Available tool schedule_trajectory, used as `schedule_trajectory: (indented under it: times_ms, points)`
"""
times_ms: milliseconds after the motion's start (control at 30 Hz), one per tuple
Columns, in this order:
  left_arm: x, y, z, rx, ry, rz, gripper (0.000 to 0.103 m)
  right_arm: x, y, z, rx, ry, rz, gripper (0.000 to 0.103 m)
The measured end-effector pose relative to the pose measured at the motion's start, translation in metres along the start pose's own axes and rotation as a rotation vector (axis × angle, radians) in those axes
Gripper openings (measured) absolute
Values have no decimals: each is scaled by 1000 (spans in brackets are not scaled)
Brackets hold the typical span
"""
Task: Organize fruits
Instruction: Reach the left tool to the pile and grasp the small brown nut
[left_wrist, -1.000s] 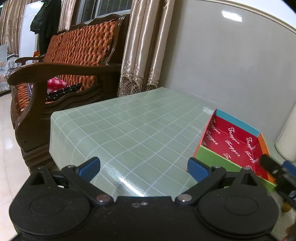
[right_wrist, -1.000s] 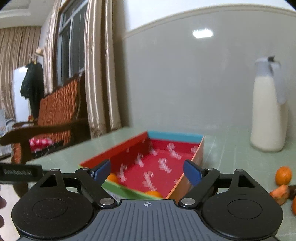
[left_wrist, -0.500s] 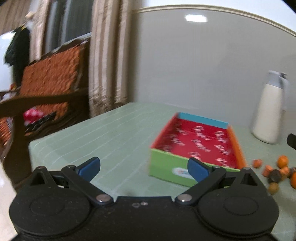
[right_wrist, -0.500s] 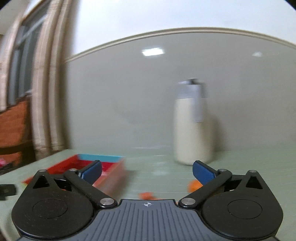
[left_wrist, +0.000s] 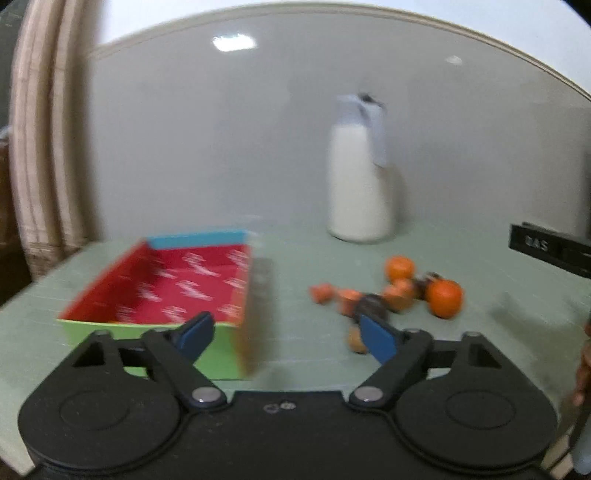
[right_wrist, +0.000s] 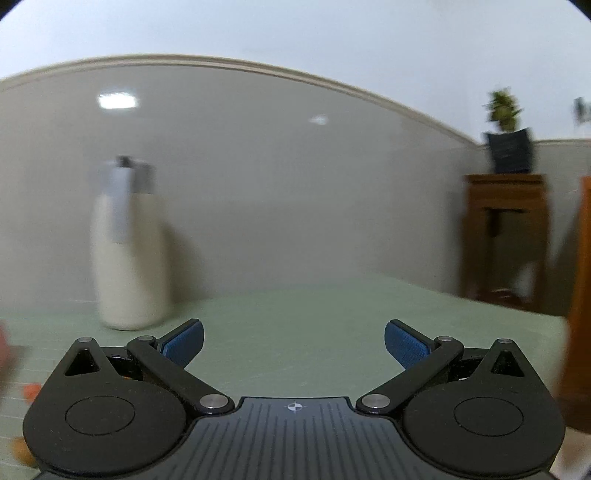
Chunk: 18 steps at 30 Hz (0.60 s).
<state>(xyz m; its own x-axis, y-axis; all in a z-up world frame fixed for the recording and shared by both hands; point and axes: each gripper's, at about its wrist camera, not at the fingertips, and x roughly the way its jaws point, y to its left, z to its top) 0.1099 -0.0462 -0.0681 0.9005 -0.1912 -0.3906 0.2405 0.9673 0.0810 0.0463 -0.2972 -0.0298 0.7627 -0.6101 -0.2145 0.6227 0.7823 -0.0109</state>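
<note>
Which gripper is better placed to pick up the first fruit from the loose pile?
Left. The left gripper is open and faces the fruit pile beside the box. The right gripper, also open, faces bare table and the white jug.

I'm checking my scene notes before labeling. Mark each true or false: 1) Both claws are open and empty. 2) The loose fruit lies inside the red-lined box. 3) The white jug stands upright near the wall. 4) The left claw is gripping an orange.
1) True: the left claw and right claw hold nothing.
2) False: the fruit pile lies on the table, beside the box.
3) True: the jug stands upright.
4) False: the orange lies on the table, untouched.
</note>
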Motion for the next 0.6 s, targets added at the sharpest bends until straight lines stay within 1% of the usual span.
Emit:
schedule_trajectory:
  times_ms: [33, 67, 167, 267, 367, 533, 567, 600]
  points:
    - [4, -8, -1, 4, 12, -10, 75, 6, 0, 0, -9, 5, -17, 103]
    - [11, -13, -1, 5, 25, -19, 72, 5, -3, 0, -11, 10, -16, 103]
    - [25, -22, -2, -5, 60, -58, 64, 8, -9, 0, 6, 22, 5, 103]
    - [40, -28, -4, -6, 99, -81, 55, 4, -17, 1, 10, 21, 19, 103]
    - [52, -34, -5, -12, 126, -94, 49, 5, -21, 2, 22, 30, 27, 103]
    - [64, -37, -7, -23, 168, -110, 34, 12, -20, 6, 42, 43, 41, 103]
    - [65, -38, -8, -23, 176, -111, 28, 13, -21, 6, 45, 47, 46, 103]
    - [66, -39, -8, -24, 183, -112, 26, 13, -21, 6, 47, 52, 52, 103]
